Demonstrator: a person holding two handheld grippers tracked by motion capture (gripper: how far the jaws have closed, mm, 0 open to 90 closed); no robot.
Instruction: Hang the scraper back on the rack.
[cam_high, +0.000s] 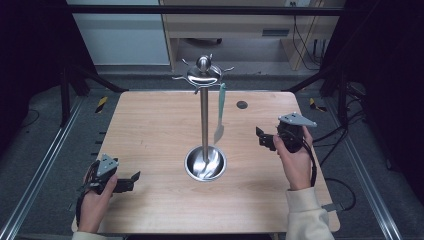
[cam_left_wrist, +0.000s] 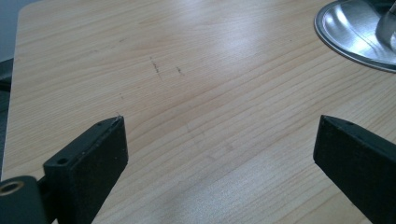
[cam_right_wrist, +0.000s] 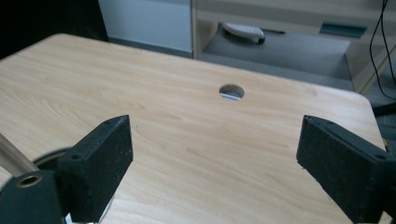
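Going left to right in the high view: the left gripper (cam_high: 131, 178) sits in the lower left of the frame, low over the table (cam_high: 150, 125), jaws spread wide with nothing between them. Its own view shows matte black blocky pads over pale wood grain, plus the shiny rim of the stand's base (cam_left_wrist: 348, 44) in the upper right corner.

Centre frame is the utensil stand (cam_high: 204, 120): polished steel pole, dished round base, hooked crown with a ball on top. A pale teal spatula-looking utensil (cam_high: 220, 111) hangs from a hook on the right side of the crown, slim handle widening to a flat blade.

Right of centre, the right gripper (cam_high: 262, 137) is held up off the table, jaws also wide apart and empty.

My read: the hanging looks done, both hands backed off. Nothing else is lying around to hang.
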